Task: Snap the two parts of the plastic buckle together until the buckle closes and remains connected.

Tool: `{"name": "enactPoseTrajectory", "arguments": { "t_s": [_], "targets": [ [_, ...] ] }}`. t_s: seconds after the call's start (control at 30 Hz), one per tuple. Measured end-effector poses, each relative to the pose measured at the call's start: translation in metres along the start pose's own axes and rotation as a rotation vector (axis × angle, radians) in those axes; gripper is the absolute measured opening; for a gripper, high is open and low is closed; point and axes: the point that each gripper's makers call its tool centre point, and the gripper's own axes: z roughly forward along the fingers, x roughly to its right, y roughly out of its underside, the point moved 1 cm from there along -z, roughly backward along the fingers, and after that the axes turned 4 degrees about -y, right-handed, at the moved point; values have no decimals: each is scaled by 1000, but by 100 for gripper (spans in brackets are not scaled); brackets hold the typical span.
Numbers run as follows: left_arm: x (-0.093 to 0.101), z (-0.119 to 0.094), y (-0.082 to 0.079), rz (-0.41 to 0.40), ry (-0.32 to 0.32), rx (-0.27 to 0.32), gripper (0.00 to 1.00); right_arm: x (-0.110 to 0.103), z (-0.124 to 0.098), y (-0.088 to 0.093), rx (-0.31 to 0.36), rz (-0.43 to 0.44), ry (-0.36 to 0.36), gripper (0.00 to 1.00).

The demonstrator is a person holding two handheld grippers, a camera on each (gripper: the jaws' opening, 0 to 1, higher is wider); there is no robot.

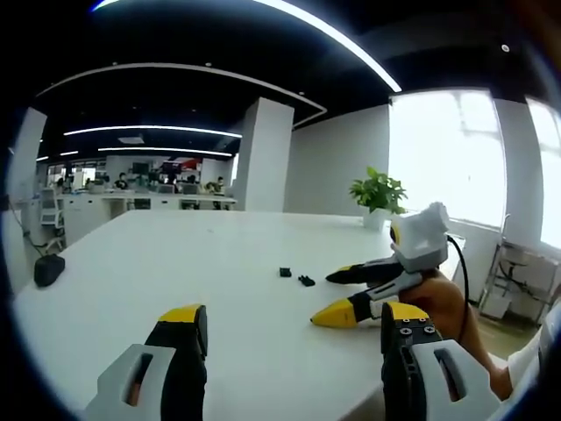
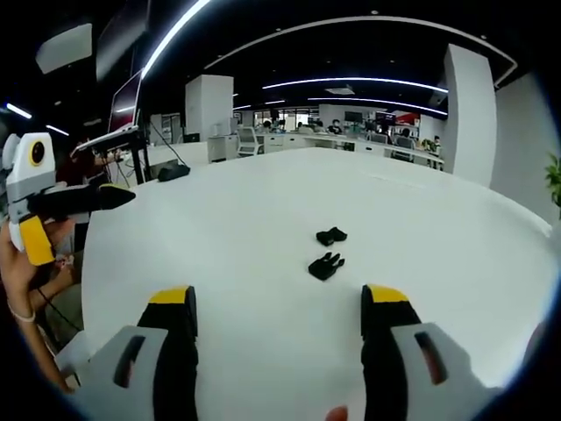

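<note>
Lying apart on the table (image 2: 263, 289), both buckle halves (image 2: 326, 266) (image 2: 331, 235) sit ahead of the spread right fingers (image 2: 279, 303), seemingly nearer than the left's, also spread (image 1: 294, 317).

Bare white surface (image 2: 263, 210) open on all sides of two small black buckle parts (image 2: 325, 265), potted plant (image 1: 379, 195) at far edge, dark object (image 1: 48, 268) near another edge.

Left gripper (image 1: 294, 338) open; buckle parts (image 1: 296, 277) apart.
</note>
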Motion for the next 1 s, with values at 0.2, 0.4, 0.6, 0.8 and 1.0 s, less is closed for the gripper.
{"name": "enactPoseTrajectory", "arguments": {
  "t_s": [0.2, 0.4, 0.6, 0.8, 1.0],
  "targets": [
    [0, -1, -1, 0, 0, 2, 83, 9, 4, -3, -4, 13, 16, 73],
    [-1, -2, -1, -5, -5, 4, 83, 19, 4, -5, 12, 46, 33, 66],
    [-1, -3, -1, -5, -4, 8, 83, 27, 7, -6, 8, 53, 68, 58],
    [-2, -3, 0, -7, -5, 8, 83, 33, 11, -5, 1, 29, 100, 54],
    [-7, -3, -1, -14, -11, 11, 83, 33, 15, -5, -1, 38, 84, 51]
  ]
}}
